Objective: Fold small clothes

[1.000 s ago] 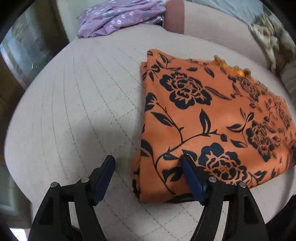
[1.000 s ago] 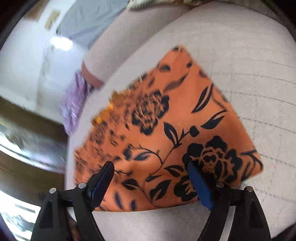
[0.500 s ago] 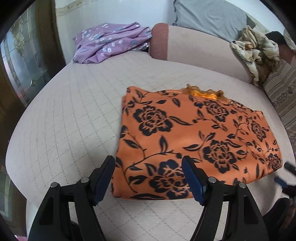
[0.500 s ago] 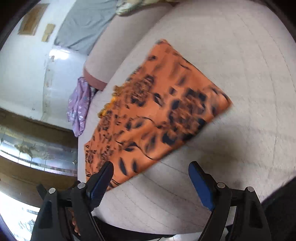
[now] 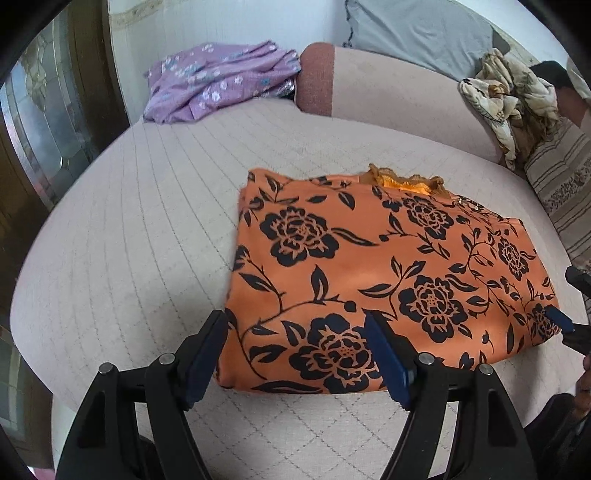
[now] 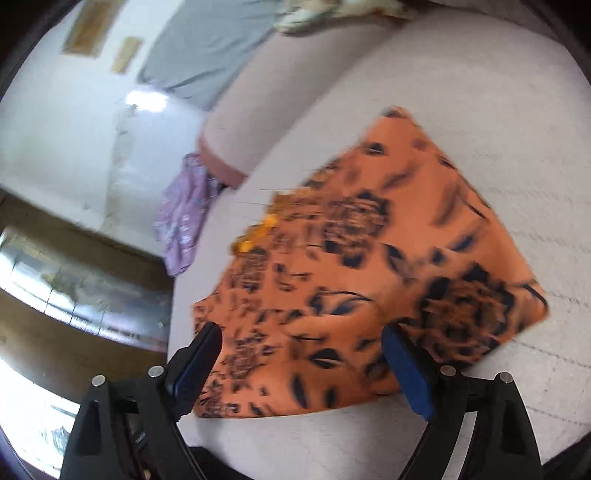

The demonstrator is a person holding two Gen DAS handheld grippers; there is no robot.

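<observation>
An orange cloth with black flowers (image 5: 376, 273) lies folded into a flat rectangle on the pale quilted bed (image 5: 140, 258). A frilled orange edge (image 5: 406, 182) sticks out at its far side. My left gripper (image 5: 295, 347) is open and empty, just above the cloth's near left corner. My right gripper (image 6: 301, 354) is open and empty, over the near edge of the same cloth (image 6: 362, 277); that view is blurred. The right gripper's blue tip also shows in the left wrist view (image 5: 559, 319) at the cloth's right end.
A purple flowered garment (image 5: 221, 81) lies at the far left of the bed, also in the right wrist view (image 6: 183, 218). A pink headboard (image 5: 399, 88), a grey pillow (image 5: 417, 33), a crumpled beige cloth (image 5: 509, 99) and a striped cushion (image 5: 561, 195) line the back and right.
Both grippers drew back from the cloth and lifted, empty. The right gripper then came closer over the cloth's near edge again. The cloth stayed flat.
</observation>
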